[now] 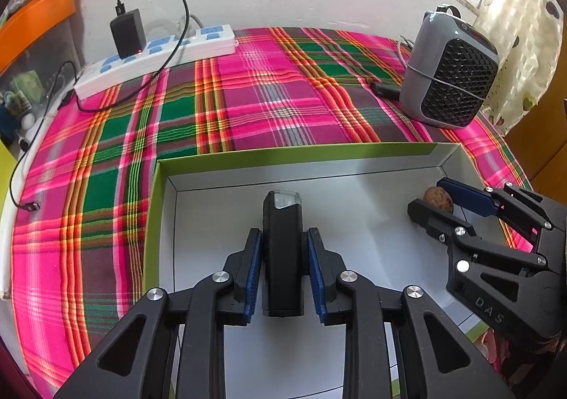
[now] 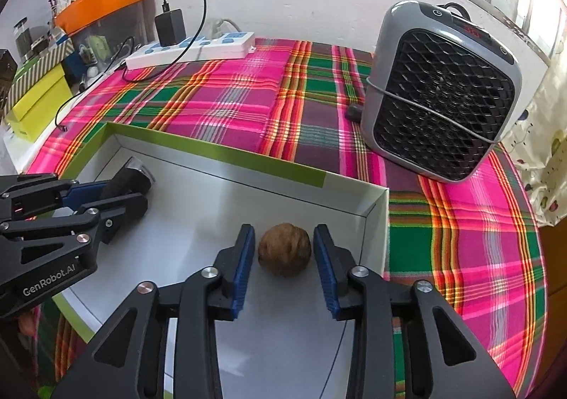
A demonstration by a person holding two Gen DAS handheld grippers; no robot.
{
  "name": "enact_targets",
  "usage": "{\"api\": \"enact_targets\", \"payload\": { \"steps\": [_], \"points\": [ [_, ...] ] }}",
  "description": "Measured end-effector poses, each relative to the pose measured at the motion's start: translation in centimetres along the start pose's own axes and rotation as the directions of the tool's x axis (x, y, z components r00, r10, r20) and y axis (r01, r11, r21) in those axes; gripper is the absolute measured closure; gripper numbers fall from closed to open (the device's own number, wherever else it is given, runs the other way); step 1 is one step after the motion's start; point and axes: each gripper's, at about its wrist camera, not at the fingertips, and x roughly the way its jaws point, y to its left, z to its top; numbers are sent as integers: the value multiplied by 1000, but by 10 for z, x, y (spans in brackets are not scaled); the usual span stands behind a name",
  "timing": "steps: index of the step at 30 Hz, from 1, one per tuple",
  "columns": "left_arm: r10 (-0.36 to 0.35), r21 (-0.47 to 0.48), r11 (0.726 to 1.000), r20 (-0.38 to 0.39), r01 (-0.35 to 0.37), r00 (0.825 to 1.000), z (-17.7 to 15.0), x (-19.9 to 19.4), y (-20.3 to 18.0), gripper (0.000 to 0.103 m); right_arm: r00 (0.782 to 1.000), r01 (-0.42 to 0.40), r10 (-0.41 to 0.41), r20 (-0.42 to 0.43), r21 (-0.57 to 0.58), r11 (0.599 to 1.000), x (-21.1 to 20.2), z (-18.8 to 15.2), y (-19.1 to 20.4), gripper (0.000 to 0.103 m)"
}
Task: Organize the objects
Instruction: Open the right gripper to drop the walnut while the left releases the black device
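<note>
Black flashlight (image 1: pixel 282 253) sits between left gripper (image 1: pixel 283 239) pads, slight gaps both sides, looks released, resting inside white box (image 1: pixel 340 168). Walnut (image 2: pixel 284 250) lies loose between right gripper (image 2: pixel 283 246) fingers, spread apart, box corner at 2 o'clock. Risk: pulling back crooked clips walnut, it rolls; flashlight could snag a pad and drag. Heater (image 2: pixel 443 90) at 1 o'clock, well apart.

The plaid-covered table (image 1: pixel 283 97) carries a box (image 1: pixel 301 154), power strip (image 1: pixel 156 58) and heater (image 1: pixel 450 72).
</note>
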Motion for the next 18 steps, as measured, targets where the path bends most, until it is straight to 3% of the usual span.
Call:
{"api": "enact_targets", "payload": {
  "steps": [5,18],
  "points": [
    [5,-13,1000,1,-5,1000,-1,-2,2,74,1000,4,-4,8,-1,1000,-2,0,2,57],
    [-5,-26,1000,30,6,1000,-7,-20,0,72,999,13,-14,36,15,1000,-19,-3,3,56]
  ]
}}
